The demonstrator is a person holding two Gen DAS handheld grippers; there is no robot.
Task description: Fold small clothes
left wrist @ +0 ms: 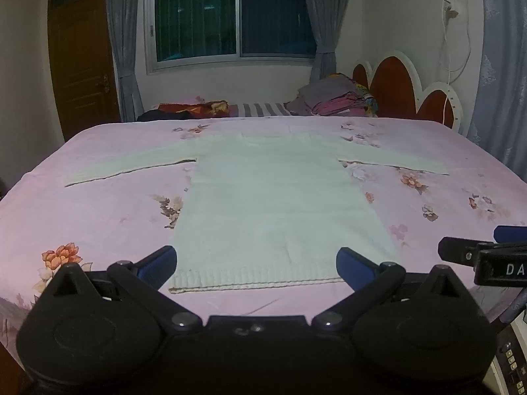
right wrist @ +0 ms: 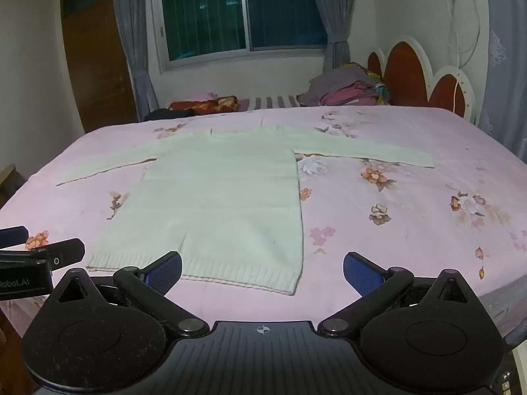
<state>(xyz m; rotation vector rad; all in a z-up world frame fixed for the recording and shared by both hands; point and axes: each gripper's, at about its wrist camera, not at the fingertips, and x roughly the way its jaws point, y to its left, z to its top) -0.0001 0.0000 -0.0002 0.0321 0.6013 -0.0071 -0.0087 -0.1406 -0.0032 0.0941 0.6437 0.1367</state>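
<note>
A white knitted sweater (left wrist: 273, 197) (right wrist: 220, 197) lies flat on the pink flowered bed sheet, both sleeves spread out sideways and its ribbed hem (left wrist: 257, 279) nearest to me. My left gripper (left wrist: 257, 266) hovers just short of the hem, open wide, nothing between its blue pads. My right gripper (right wrist: 263, 273) stands open over the sweater's near right corner (right wrist: 293, 286), also holding nothing. Each gripper shows at the edge of the other's view: the right one (left wrist: 487, 256) and the left one (right wrist: 36, 253).
The bed sheet (right wrist: 411, 217) stretches to the right of the sweater. A pile of folded clothes (left wrist: 332, 97) and a red patterned cloth (left wrist: 194, 108) lie at the far edge. A red and white headboard (left wrist: 405, 89), window and wooden door stand behind.
</note>
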